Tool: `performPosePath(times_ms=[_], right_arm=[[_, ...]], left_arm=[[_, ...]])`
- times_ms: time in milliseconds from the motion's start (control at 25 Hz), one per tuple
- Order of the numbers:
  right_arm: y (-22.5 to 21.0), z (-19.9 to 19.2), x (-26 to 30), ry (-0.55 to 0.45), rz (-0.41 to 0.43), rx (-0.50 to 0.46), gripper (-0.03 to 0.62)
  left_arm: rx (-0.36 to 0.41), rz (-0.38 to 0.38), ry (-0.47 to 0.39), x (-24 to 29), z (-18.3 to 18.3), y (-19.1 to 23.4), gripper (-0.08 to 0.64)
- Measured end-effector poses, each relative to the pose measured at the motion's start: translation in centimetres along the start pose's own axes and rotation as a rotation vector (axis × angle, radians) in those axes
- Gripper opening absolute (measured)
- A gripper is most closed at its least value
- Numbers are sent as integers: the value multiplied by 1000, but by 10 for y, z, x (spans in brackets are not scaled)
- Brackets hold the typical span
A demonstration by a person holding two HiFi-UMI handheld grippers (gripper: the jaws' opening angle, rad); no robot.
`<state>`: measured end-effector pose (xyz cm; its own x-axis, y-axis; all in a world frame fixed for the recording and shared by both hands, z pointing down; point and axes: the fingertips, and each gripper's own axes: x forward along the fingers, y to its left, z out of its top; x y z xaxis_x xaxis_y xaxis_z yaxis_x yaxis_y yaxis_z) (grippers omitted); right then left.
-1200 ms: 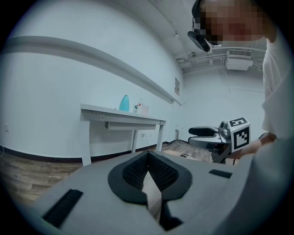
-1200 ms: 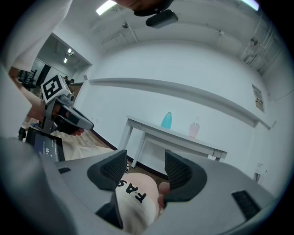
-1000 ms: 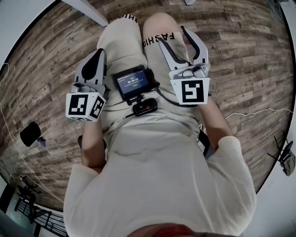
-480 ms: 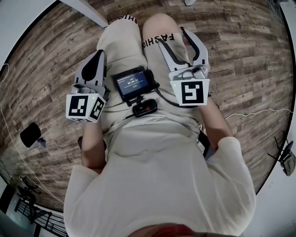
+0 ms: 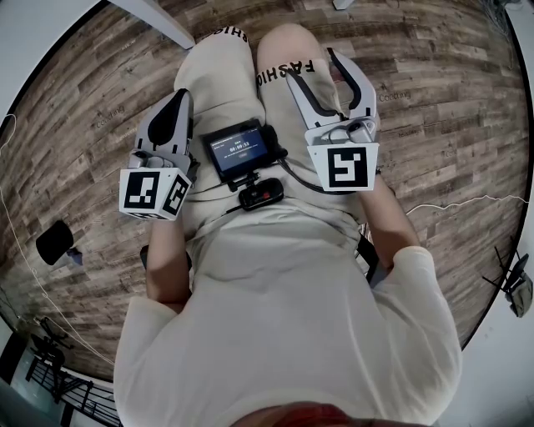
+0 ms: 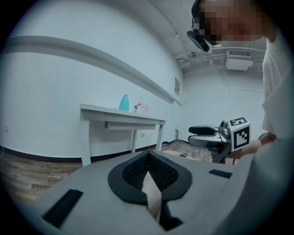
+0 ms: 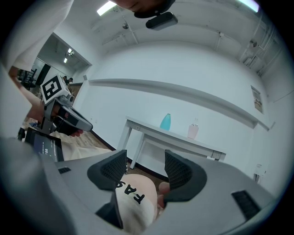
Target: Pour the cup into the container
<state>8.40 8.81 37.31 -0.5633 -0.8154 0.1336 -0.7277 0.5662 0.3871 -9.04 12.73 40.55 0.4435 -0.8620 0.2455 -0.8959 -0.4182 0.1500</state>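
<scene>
No cup shows near my hands. Far across the room, a white table (image 7: 174, 140) carries a teal bottle (image 7: 165, 121) and a pale pink bottle (image 7: 193, 131); the same teal bottle (image 6: 124, 103) appears in the left gripper view beside small items I cannot make out. My left gripper (image 5: 178, 98) rests over the person's left thigh, its jaws closed together on nothing (image 6: 148, 158). My right gripper (image 5: 313, 67) lies over the right knee, open and empty (image 7: 144, 167), with the knee showing behind the gap.
The person sits over a wood-plank floor (image 5: 434, 100). A small screen (image 5: 242, 148) on a mount sits between the two grippers. A white table leg (image 5: 154, 21) stands at the top left, and a cable (image 5: 467, 203) trails on the floor at the right.
</scene>
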Motion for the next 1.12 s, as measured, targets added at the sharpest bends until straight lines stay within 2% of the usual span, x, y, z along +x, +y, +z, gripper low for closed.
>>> performPosePath(times_ms=[520, 1120], right_arm=[[-3, -1, -1, -9, -12, 22, 262], [-3, 4, -6, -14, -28, -1, 249]], left_arm=[[-7, 3, 3, 2, -2, 0, 12], [-17, 21, -13, -2, 0, 6, 12]])
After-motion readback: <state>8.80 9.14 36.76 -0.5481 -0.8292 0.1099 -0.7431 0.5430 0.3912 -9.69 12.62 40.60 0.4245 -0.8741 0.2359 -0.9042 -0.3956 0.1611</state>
